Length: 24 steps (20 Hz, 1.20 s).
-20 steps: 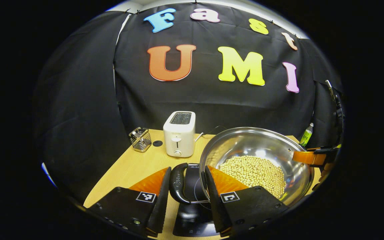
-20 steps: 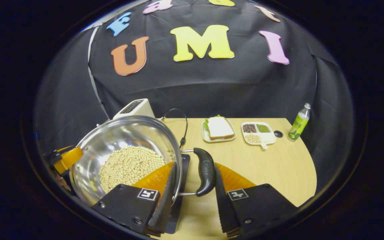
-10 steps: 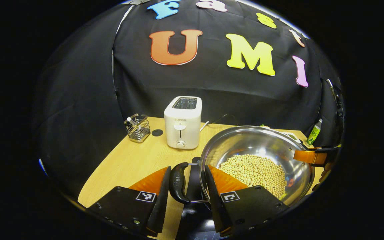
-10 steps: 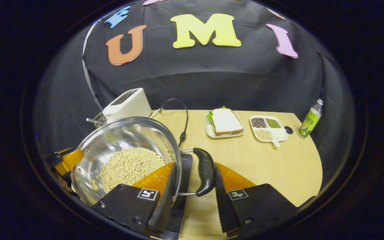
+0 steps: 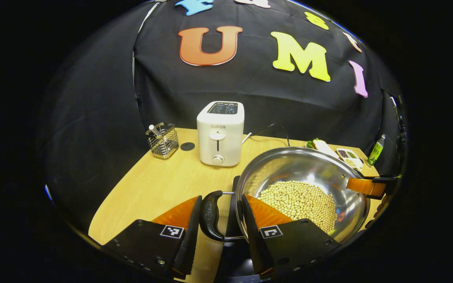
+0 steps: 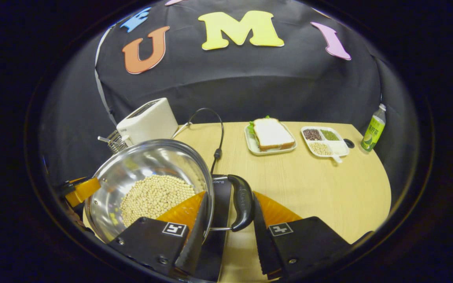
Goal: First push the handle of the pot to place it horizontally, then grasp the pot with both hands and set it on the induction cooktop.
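1. Left gripper view: left tongs (image 5: 219, 226) straddle the black loop handle (image 5: 209, 215) of the shiny steel pot of beans (image 5: 301, 188), over the black induction cooktop (image 5: 234, 251); can't tell if they pinch it; slack grip could tip it.
2. Right gripper view: right tongs (image 6: 226, 230) bracket the opposite black handle (image 6: 242, 202), contact unclear; uneven lowering might spill beans onto the wooden desk (image 6: 321, 184).

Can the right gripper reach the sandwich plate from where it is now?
Probably not yet. The right gripper straddles the pot handle, with the left gripper at the other handle. The table toward the sandwich plate looks free, but the pot must be set down first.
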Tool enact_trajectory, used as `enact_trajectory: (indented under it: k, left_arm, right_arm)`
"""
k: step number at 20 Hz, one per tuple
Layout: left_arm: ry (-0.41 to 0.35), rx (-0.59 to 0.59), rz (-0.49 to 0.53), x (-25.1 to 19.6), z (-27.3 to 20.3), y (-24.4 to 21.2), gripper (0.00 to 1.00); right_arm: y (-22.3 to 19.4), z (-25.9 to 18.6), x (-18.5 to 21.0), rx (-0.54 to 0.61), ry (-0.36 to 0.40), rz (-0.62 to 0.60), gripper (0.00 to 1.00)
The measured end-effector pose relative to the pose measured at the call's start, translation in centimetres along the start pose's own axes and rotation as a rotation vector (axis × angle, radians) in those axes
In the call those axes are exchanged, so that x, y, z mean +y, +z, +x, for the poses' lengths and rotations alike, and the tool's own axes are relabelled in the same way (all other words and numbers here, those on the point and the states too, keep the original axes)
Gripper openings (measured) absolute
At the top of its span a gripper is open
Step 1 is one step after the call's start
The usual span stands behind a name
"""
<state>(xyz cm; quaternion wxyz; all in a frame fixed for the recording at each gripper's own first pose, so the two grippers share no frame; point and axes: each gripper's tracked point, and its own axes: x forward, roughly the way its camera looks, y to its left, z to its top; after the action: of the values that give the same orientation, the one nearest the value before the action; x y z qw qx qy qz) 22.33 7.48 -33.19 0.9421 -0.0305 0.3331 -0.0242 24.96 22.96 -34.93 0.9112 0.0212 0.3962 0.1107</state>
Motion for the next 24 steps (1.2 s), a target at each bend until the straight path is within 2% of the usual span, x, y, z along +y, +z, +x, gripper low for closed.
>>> enact_trajectory:
  k: [8,12,14,16,17,18,20,22,24]
  left_arm:
    - [-0.013,-0.051,-0.022,0.2,0.1,0.0,0.56]
    - [0.008,-0.091,0.014,0.5,-0.2,-0.4,0.62]
    - [0.056,-0.122,0.040,1.2,-0.8,-0.3,0.68]
    - [0.095,-0.163,0.054,1.6,-1.5,0.1,0.83]
    - [0.109,-0.186,0.053,1.8,-1.9,0.4,0.85]
    - [0.117,-0.203,0.048,2.0,-2.4,0.6,0.90]
    - [0.124,-0.234,0.023,2.1,-3.5,1.1,0.92]
    - [0.112,-0.256,-0.013,1.8,-4.8,1.4,0.93]
    - [0.100,-0.287,-0.020,1.1,-6.4,1.8,0.93]
  right_arm:
    - [-0.2,-0.1,-0.2,-0.047,0.021,0.010,0.64]
    - [0.7,-2.0,-1.2,-0.132,0.016,-0.012,0.76]
    - [0.5,-3.7,-1.5,-0.149,0.033,0.002,0.89]
    - [0.2,-6.1,-2.2,-0.168,0.047,0.003,0.89]
    - [0.2,-7.5,-3.2,-0.190,0.030,-0.009,0.88]
    - [0.3,-9.1,-3.8,-0.221,0.021,-0.023,0.91]
    - [0.0,-12.1,-5.2,-0.270,0.001,-0.037,0.88]
    - [0.0,-15.1,-6.5,-0.313,-0.015,-0.038,0.95]
    - [-0.3,-17.4,-7.8,-0.347,-0.032,-0.042,0.95]
